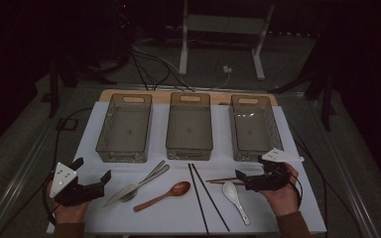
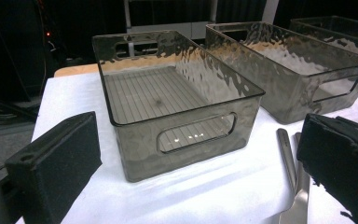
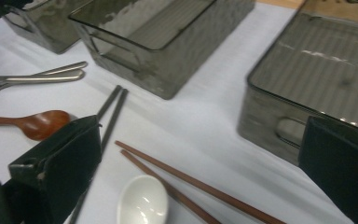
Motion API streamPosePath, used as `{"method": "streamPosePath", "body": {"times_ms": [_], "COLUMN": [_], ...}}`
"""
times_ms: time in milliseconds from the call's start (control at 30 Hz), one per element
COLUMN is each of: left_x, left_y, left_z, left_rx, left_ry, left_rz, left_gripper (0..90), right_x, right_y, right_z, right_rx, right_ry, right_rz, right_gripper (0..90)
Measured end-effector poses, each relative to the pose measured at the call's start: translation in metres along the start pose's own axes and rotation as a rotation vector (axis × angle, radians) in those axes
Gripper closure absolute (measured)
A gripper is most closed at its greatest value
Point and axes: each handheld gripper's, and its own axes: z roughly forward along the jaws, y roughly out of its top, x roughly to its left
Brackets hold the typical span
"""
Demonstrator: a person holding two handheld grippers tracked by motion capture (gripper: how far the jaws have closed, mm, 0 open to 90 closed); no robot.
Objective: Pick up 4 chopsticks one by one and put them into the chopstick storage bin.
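My left gripper (image 1: 93, 169) hovers open at the mat's front left, with nothing between its jaws; in its own view it (image 2: 200, 123) faces the left bin (image 2: 177, 140). My right gripper (image 1: 243, 181) is open at the front right, just over the brown chopsticks (image 1: 223, 181) and the white ceramic spoon (image 1: 235, 197). In the right gripper view those chopsticks (image 3: 191, 184) and the spoon (image 3: 142, 203) lie between its spread jaws, untouched.
Three empty smoky plastic bins (image 1: 125, 128) (image 1: 189, 126) (image 1: 254, 128) line the back of the white mat (image 1: 178, 218). A metal knife and fork (image 1: 136, 186), a wooden spoon (image 1: 163, 195) and black chopsticks (image 1: 206, 198) lie in front. Cables and table legs stand beyond.
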Motion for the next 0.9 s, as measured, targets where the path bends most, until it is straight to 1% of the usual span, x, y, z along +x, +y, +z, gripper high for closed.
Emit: {"method": "streamPosePath", "body": {"times_ms": [167, 200, 333, 400, 467, 567, 600, 667, 900], "left_x": [-0.001, -0.001, -0.001, -0.001, -0.001, -0.001, -0.001, -0.001, -0.001], "left_y": [0.000, 0.000, 0.000, 0.000, -0.001, -0.001, -0.001, -0.001, -0.001], "left_z": [0.000, 0.000, 0.001, 0.001, 0.001, 0.001, 0.001, 0.001, 0.002], "left_rx": [0.006, 0.005, 0.005, 0.008, 0.011, 0.013, 0.013, 0.014, 0.020], "left_ry": [-0.001, -0.003, -0.001, -0.001, -0.002, 0.000, 0.000, 0.000, -0.001], "left_rz": [0.008, 0.008, 0.008, 0.011, 0.012, 0.014, 0.014, 0.016, 0.018], "left_gripper": [0.6, 0.6, 0.6, 0.6, 0.6, 0.6, 0.6, 0.6, 0.6], "right_x": [0.009, 0.013, 0.022, 0.024, 0.030, 0.034, 0.038, 0.039, 0.051], "right_y": [0.004, 0.006, 0.009, 0.009, 0.009, 0.009, 0.010, 0.010, 0.009], "right_z": [0.006, 0.009, 0.015, 0.017, 0.022, 0.025, 0.027, 0.029, 0.040], "right_rx": [0.012, 0.019, 0.030, 0.035, 0.044, 0.048, 0.054, 0.056, 0.088], "right_ry": [0.015, 0.022, 0.040, 0.043, 0.049, 0.057, 0.060, 0.063, 0.077], "right_rz": [-0.015, -0.022, -0.033, -0.036, -0.041, -0.044, -0.049, -0.050, -0.057], "right_gripper": [0.0, 0.0, 0.0, 0.0, 0.0, 0.0, 0.0, 0.0, 0.0]}}
